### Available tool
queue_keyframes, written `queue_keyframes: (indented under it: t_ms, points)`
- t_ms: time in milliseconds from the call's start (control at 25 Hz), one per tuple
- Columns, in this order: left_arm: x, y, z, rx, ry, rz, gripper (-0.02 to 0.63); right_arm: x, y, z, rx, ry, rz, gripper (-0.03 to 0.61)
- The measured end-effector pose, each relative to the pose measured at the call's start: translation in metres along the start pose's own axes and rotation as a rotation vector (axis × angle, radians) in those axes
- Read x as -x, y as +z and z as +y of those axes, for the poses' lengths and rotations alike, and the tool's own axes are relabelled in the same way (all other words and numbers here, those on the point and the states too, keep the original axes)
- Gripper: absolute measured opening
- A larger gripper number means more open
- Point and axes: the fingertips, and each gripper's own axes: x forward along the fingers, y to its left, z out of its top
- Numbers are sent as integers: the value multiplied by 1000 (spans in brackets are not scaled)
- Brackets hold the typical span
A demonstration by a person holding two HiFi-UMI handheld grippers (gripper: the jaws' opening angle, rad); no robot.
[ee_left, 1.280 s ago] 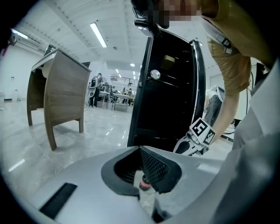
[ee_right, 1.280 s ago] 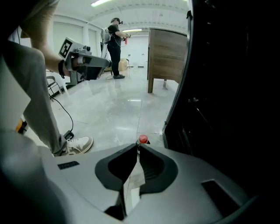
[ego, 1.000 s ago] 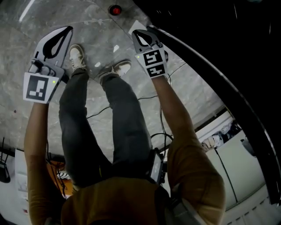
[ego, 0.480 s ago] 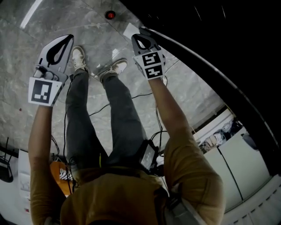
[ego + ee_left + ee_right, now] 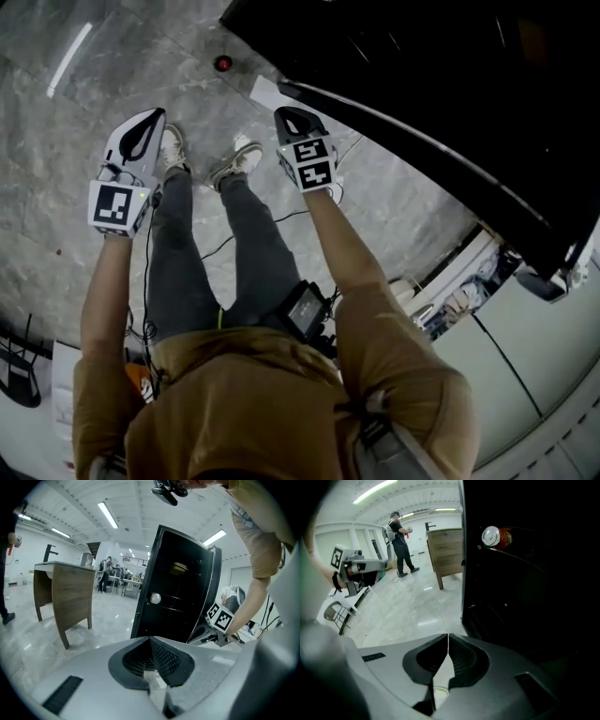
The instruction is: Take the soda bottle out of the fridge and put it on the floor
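black fridge [image 5: 422,84], grey marbled floor [image 5: 56,150]

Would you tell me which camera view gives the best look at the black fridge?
The left gripper view: the fridge stands there nearly whole and upright, seen from a little way off. The right gripper view shows only its dark front close up, filling the right half. The head view catches just a black mass across the top.

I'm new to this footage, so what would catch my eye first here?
The tall black fridge fills the head view's upper right. The left gripper and right gripper hang shut and empty above the grey marble floor. A red can lies on a shelf inside the fridge.
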Motion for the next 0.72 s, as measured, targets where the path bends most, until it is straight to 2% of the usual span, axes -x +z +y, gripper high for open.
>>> queue_keyframes:
  t_ms: [120,320,520,720]
  points:
    - [12,21,-20,13,-45,-26,0,29,26,7,-43,-16,-35,5]
    - [30,78,-51,-4,-88,-49,0,79,68,18,-134,-68,-99,5]
    - [64,128,-77,-27,-101,-40,0,139,85,33,-194,-100,-118,5]
    - [88,176,-95,-56,-105,-65,0,190,97,33,-244,-132,-173,5]
